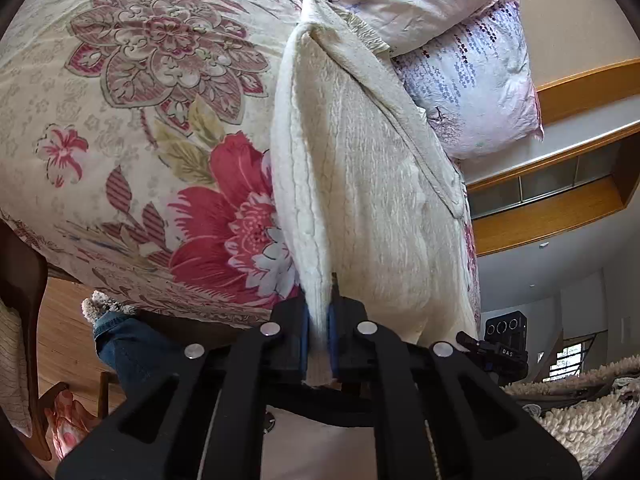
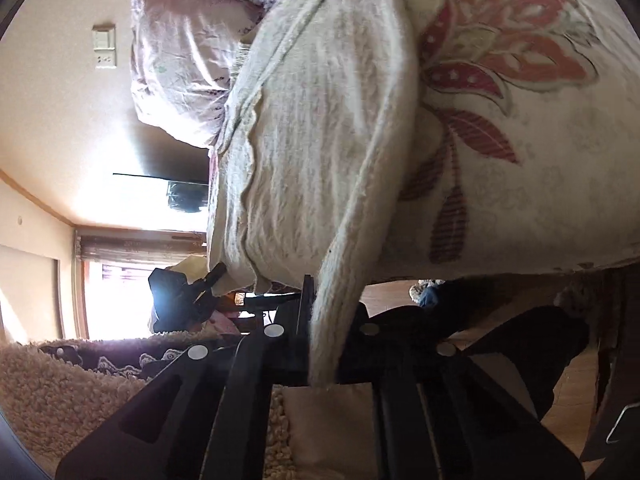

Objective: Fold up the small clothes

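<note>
A cream fleece garment (image 1: 360, 168) is stretched out over the floral bedspread (image 1: 140, 80), its far end lying near the pillows. My left gripper (image 1: 319, 316) is shut on one near corner of the garment, the cloth pinched between its blue pads. In the right wrist view the same cream garment (image 2: 320, 120) runs away from me over the bedspread (image 2: 520, 120). My right gripper (image 2: 326, 320) is shut on the other near corner, a twisted strip of cloth between the fingers. The right gripper (image 1: 480, 346) also shows at the left wrist view's right edge.
Two lilac-patterned pillows (image 1: 472, 80) lie at the head of the bed. A person's jeans leg and furry slipper (image 1: 120, 332) stand on the wooden floor below the bed edge. A shaggy cream blanket (image 2: 60, 392) lies near me. A bright window (image 2: 112, 300) is behind.
</note>
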The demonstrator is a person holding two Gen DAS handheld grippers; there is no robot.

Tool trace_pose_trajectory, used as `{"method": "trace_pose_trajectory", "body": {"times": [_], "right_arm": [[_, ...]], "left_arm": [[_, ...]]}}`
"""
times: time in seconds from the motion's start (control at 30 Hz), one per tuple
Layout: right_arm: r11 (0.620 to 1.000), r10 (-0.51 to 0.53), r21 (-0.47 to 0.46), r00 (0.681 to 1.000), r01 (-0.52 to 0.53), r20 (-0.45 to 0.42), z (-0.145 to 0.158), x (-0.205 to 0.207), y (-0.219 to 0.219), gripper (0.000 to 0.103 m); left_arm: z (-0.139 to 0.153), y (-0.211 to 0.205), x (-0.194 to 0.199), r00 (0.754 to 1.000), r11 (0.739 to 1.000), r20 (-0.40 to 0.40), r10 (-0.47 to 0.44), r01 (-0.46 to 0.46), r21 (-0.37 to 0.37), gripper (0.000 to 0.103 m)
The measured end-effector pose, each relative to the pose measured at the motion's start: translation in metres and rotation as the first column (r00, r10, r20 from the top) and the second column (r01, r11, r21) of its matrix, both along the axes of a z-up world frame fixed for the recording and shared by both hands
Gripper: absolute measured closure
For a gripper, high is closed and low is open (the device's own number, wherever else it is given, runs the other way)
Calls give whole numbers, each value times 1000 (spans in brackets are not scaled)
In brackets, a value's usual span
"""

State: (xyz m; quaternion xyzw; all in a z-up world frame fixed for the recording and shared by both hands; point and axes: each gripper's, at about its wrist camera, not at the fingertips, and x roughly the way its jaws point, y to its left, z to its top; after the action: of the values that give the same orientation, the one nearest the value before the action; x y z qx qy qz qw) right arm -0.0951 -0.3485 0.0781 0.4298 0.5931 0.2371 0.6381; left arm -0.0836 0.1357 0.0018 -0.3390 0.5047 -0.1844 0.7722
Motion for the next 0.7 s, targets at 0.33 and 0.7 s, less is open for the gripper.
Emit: {"method": "trace_pose_trajectory", "body": {"times": [0.33, 0.7], "right_arm": [[995, -79, -46, 974, 91, 214, 45, 50, -7, 98], [963, -183, -118, 905, 244, 385, 72, 123, -15, 98]], "left_arm": [[47, 13, 41, 985, 999, 171, 29, -23, -35, 98], [84, 13, 123, 951, 998, 301, 64, -57, -34, 98]]}}
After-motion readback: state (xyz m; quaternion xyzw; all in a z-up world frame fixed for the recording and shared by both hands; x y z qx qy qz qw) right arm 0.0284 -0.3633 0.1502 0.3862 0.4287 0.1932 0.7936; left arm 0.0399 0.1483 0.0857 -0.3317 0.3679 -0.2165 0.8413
